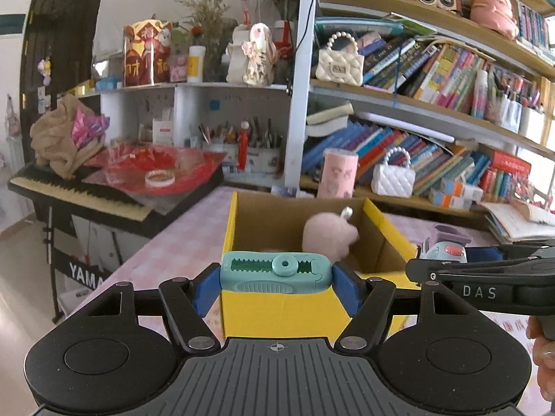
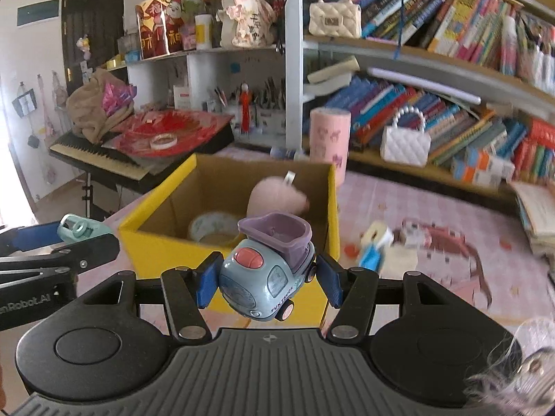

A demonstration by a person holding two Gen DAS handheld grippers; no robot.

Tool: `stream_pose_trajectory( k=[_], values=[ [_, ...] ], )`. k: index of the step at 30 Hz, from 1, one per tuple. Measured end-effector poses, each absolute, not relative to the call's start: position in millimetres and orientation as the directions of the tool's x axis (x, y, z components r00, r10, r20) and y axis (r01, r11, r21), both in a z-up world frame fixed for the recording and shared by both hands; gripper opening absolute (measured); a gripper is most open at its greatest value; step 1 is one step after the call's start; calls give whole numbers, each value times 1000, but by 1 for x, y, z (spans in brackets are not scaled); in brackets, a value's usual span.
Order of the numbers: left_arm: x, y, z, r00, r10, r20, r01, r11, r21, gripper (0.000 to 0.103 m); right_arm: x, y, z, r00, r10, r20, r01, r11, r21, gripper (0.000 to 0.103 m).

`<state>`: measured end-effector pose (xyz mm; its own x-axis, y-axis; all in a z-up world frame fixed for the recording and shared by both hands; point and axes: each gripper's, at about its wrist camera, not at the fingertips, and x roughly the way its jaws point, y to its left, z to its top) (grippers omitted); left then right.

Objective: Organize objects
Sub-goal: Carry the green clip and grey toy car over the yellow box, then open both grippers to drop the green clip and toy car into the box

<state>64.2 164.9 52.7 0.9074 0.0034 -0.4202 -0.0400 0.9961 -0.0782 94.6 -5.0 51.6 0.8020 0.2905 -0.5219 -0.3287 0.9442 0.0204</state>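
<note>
My left gripper (image 1: 275, 275) is shut on a teal correction-tape dispenser (image 1: 274, 272), held just above the near wall of a yellow cardboard box (image 1: 281, 312). My right gripper (image 2: 265, 277) is shut on a blue-grey toy truck (image 2: 267, 270) with a purple bucket, held in front of the same box (image 2: 156, 222). Inside the box lie a pink plush (image 2: 274, 196) and a round pale item (image 2: 213, 227). The truck also shows in the left wrist view (image 1: 445, 251), and the dispenser in the right wrist view (image 2: 81, 227).
The box stands on a pink checked tablecloth (image 2: 433, 208). A small doll (image 2: 373, 248) and a brown-pink strap item (image 2: 447, 239) lie to its right. A pink cylinder (image 2: 327, 138) and a white handbag (image 2: 404, 140) stand behind. Bookshelves fill the right, a keyboard (image 1: 79, 190) the left.
</note>
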Motion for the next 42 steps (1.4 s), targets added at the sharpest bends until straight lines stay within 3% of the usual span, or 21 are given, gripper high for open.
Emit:
stream_pose_trajectory(
  k=[12,19,26,33,42],
  values=[
    [138,137,46,891,46,-452,-68,997,-32,69,169,-25,54,797,332,-505,-370,929,26,56],
    [187,121,18,819,95,-566,-72,995,64,69,208,-26,45,731,391,-559,-389,912,131,56],
    [201,119,1,763,91,-640,-78,996,48,69,231,-20,36,668,438,-602,-408,891,196,56],
    [203,123,0,751,122,-648,-107,992,63,70,243,-8,23,625,447,-640,-430,882,195,56],
    [174,131,12,791,149,-594,-122,989,87,72,251,6,13,586,471,-659,-459,863,210,56]
  ],
)
